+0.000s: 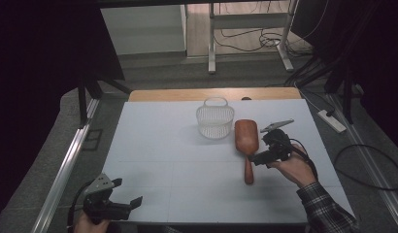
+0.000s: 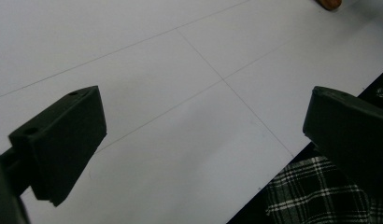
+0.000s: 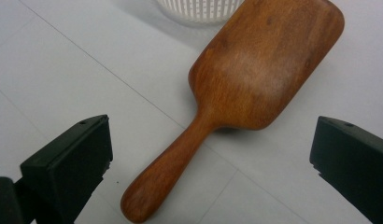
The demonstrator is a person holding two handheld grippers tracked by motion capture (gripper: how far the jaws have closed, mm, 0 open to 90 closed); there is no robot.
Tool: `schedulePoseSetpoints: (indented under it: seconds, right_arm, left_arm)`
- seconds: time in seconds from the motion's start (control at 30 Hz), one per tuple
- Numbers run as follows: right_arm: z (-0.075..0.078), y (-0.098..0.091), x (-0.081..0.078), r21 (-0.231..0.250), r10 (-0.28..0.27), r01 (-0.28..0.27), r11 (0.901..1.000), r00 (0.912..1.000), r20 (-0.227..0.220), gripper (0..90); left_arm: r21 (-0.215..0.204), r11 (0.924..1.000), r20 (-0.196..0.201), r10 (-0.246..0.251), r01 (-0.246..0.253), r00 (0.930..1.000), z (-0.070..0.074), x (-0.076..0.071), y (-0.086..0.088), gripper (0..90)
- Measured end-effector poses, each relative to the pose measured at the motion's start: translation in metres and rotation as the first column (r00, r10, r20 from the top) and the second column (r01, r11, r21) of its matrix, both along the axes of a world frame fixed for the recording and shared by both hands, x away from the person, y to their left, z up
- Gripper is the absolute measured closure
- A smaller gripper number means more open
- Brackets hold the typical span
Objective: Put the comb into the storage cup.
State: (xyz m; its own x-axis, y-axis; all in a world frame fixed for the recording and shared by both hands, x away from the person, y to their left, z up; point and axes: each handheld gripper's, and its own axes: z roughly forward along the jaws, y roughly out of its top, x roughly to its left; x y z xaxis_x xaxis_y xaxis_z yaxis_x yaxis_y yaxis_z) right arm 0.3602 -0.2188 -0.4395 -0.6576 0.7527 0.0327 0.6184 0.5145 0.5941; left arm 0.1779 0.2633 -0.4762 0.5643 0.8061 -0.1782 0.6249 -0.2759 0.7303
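A brown wooden paddle (image 1: 246, 138) lies flat on the white table (image 1: 158, 145), its broad head toward the far side and its handle toward the person. A white slotted basket (image 1: 215, 119) stands just left of the head. My right gripper (image 1: 262, 145) hovers at the paddle's right side, open. In the right gripper view the paddle (image 3: 269, 65) lies between the wide-apart jaws of that gripper (image 3: 211, 135), untouched, with the basket's rim (image 3: 203, 7) at the top. My left gripper (image 1: 126, 191) is open near the front left edge, over bare table (image 2: 180, 93).
Past the table's far wooden edge (image 1: 216, 93) lies floor with metal stand legs (image 1: 211, 43) and cables. A power strip (image 1: 333, 121) lies on the floor to the right. A plaid sleeve (image 2: 320, 196) shows at the table's front edge.
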Motion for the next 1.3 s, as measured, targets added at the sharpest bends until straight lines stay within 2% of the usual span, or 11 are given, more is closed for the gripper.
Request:
schedulePoseSetpoints:
  seconds: [0.2, 0.43, 0.7, 0.77, 1.0, 1.3]
  right_arm:
    - [-0.002, 0.01, 0.008, -0.022, 0.012, -0.012, 0.9997, 0.9999, 0.005, 0.0]
    - [-0.002, 0.017, 0.02, -0.006, 0.002, -0.002, 1.0, 1.0, -0.008, 0.0]
    - [-0.003, 0.028, 0.031, -0.036, 0.023, -0.023, 0.9991, 0.9996, -0.015, 0.0]
    - [-0.004, 0.03, 0.034, -0.028, 0.028, -0.028, 0.9992, 0.9995, -0.015, 0.0]
    - [-0.003, 0.039, 0.041, -0.05, 0.041, -0.041, 0.9979, 0.9991, -0.011, 0.0]
    - [-0.008, 0.051, 0.056, -0.074, 0.062, -0.064, 0.9952, 0.9977, -0.029, 0.0]
  left_arm:
    - [0.0, 1.0, 0.001, 0.0, 0.0, 1.0, 0.0, 0.0, 0.0, 0.4]
    - [-0.002, 1.0, 0.0, -0.002, 0.002, 1.0, 0.0, 0.0, 0.0, 0.4]
    - [-0.006, 1.0, -0.003, -0.004, 0.004, 1.0, 0.0, 0.001, 0.001, 0.4]
    - [-0.008, 1.0, -0.003, -0.003, 0.003, 1.0, 0.0, 0.001, 0.001, 0.4]
    - [-0.01, 0.9999, -0.005, -0.004, 0.004, 1.0, 0.0, 0.001, 0.001, 0.4]
    - [-0.011, 0.9999, -0.006, -0.006, 0.006, 1.0, 0.0, 0.001, 0.001, 0.4]
